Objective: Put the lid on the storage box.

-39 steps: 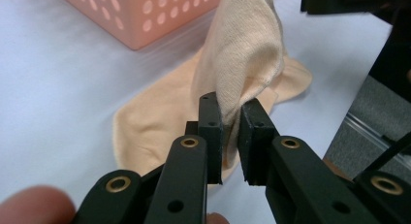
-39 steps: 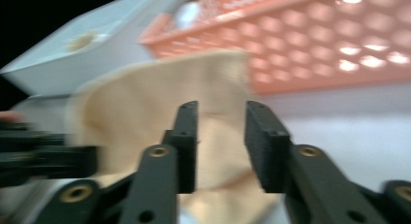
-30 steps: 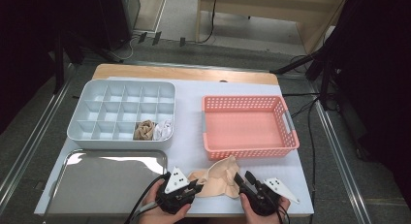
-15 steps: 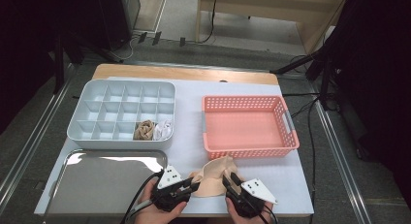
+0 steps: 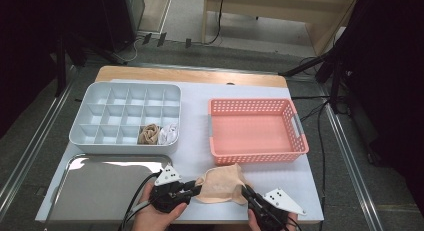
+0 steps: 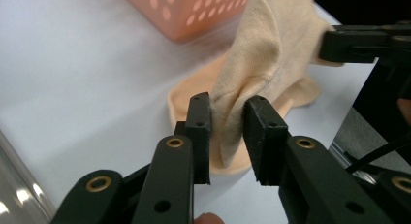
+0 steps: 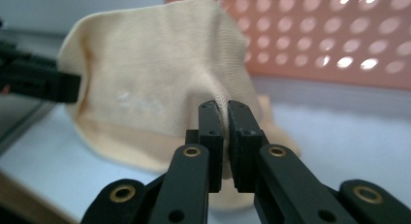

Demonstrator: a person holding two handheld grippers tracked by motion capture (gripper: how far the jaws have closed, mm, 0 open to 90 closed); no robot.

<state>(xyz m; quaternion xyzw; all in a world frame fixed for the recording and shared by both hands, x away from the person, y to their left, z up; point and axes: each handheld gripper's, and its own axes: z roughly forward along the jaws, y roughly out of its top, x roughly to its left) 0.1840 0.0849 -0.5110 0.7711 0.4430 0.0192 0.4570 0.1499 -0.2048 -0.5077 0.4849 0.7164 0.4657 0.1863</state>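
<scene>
- High view, nearest edge: one left gripper [image 5: 196, 186] and one right gripper [image 5: 246, 192], each held in a hand, meet at one beige cloth [image 5: 221, 183] that lies on the white table [image 5: 195, 126] just in front of the pink basket.
- Left gripper view: its two black jaws pinch a fold of the beige cloth [image 6: 261, 64] between them, the fabric bunched in the narrow gap; the other gripper's black jaw reaches the cloth's far edge at the right.
- Right gripper view: its jaws are pressed almost together on a raised ridge of the beige cloth [image 7: 155, 88], which stands up from the table between the two tools.
- One metal tray [image 5: 100, 191] lies at the near left, just beside the left gripper; its shiny surface holds nothing.
- One pink basket [image 5: 257, 132] with perforated walls sits behind the cloth on the right half of the table; its inside is bare.
- One pale grey divided box [image 5: 127, 117] sits behind the tray on the left, well apart from the basket. It has fifteen compartments, in three rows of five.
- Two compartments of the nearest row are filled: the fourth from the left holds one rolled brownish bundle [image 5: 148, 134], and the fifth, at the right end, holds one whitish bundle [image 5: 169, 134]. They lie in neighbouring cells.
- Thirteen other compartments are unfilled.
</scene>
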